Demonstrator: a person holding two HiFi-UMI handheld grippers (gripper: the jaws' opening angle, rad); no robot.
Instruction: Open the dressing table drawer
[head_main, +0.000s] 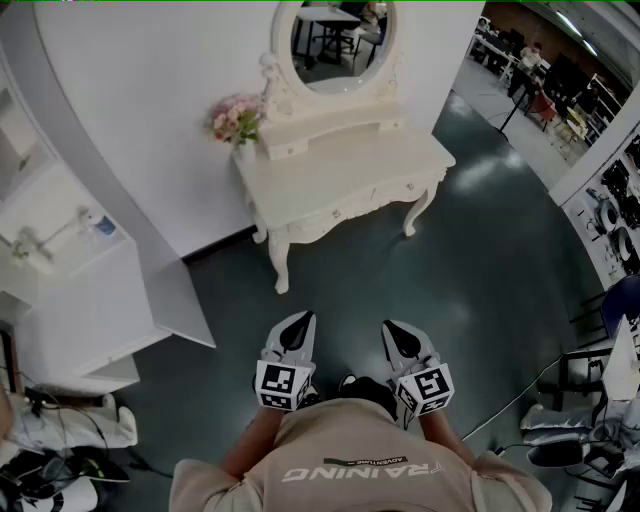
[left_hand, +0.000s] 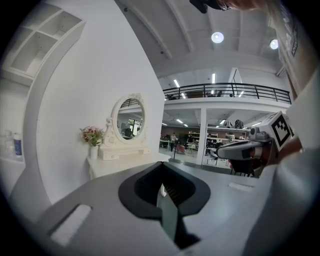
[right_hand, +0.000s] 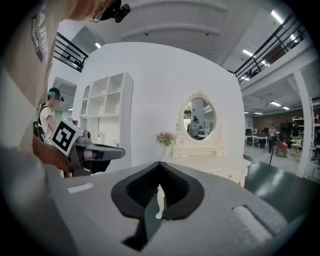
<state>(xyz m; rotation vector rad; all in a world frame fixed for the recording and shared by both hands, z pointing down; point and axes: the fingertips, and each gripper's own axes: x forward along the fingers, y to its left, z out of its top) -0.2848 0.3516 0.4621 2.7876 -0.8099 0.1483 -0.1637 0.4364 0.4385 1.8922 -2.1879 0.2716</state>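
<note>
The white dressing table (head_main: 345, 180) stands against the wall ahead, with an oval mirror (head_main: 340, 40) and a pink flower vase (head_main: 236, 122) on it. Its drawer front (head_main: 372, 198) with small knobs faces me and sits closed. My left gripper (head_main: 297, 333) and right gripper (head_main: 398, 338) are held side by side close to my body, well short of the table, both shut on nothing. The left gripper view shows the table (left_hand: 117, 161) beyond its shut gripper (left_hand: 162, 169). In the right gripper view, the drawer knob (right_hand: 230, 175) sits beyond the shut gripper (right_hand: 160, 167).
Dark floor (head_main: 350, 275) lies between me and the table. A white shelf unit (head_main: 85, 300) stands at the left, with bags and cables (head_main: 60, 440) on the floor beside it. Dark stands and chairs (head_main: 590, 380) crowd the right edge.
</note>
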